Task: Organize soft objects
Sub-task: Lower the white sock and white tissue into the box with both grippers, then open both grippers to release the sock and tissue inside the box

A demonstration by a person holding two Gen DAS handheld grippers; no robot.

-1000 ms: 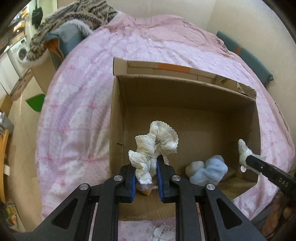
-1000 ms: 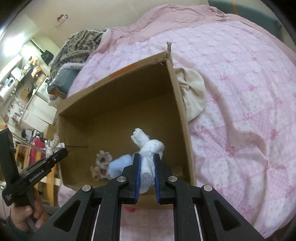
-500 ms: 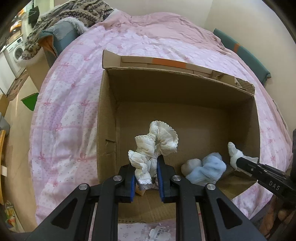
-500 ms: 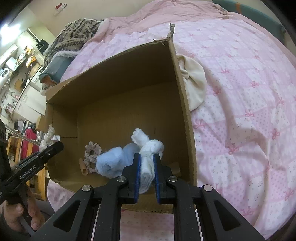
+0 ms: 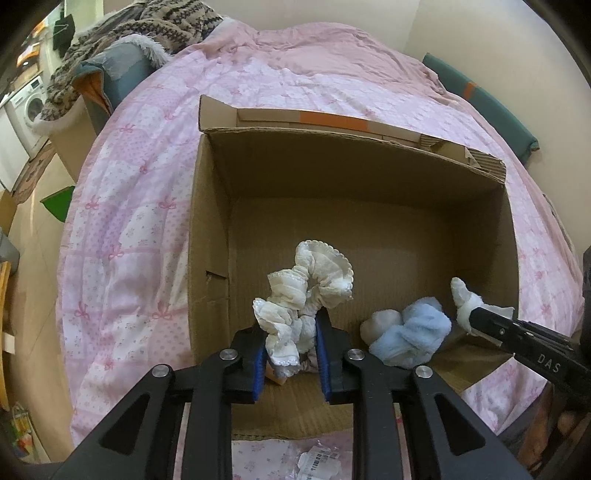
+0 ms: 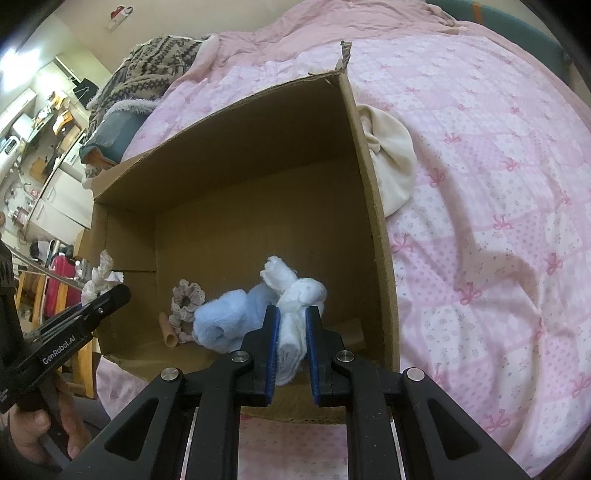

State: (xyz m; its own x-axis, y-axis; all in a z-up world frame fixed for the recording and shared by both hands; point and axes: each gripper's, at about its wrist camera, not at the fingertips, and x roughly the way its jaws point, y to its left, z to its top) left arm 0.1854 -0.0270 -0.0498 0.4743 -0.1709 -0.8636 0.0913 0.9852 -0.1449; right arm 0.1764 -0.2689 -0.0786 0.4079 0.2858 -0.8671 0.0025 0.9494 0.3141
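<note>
An open cardboard box (image 5: 210,236) (image 6: 373,192) lies on the pink bed. My left gripper (image 5: 290,338) is shut on a white frilly scrunchie (image 5: 310,284) and holds it over the box's near left part. My right gripper (image 6: 291,328) is shut on a white rolled sock (image 6: 295,295), also seen in the left wrist view (image 5: 463,299), over the near right part. A light blue fluffy sock (image 5: 410,332) (image 6: 229,314) lies on the box floor. A grey scrunchie (image 6: 186,301) lies beside it.
A cream cloth (image 6: 391,155) lies against the box's right outer wall. A patterned knit blanket (image 5: 147,26) and a grey cushion (image 5: 114,70) sit at the bed's far left. A small cardboard tube (image 6: 168,330) lies in the box. A white label (image 5: 319,461) lies in front of it.
Both grippers have moved forward and lower over the box, each still holding its item. The box looms larger in both views.
</note>
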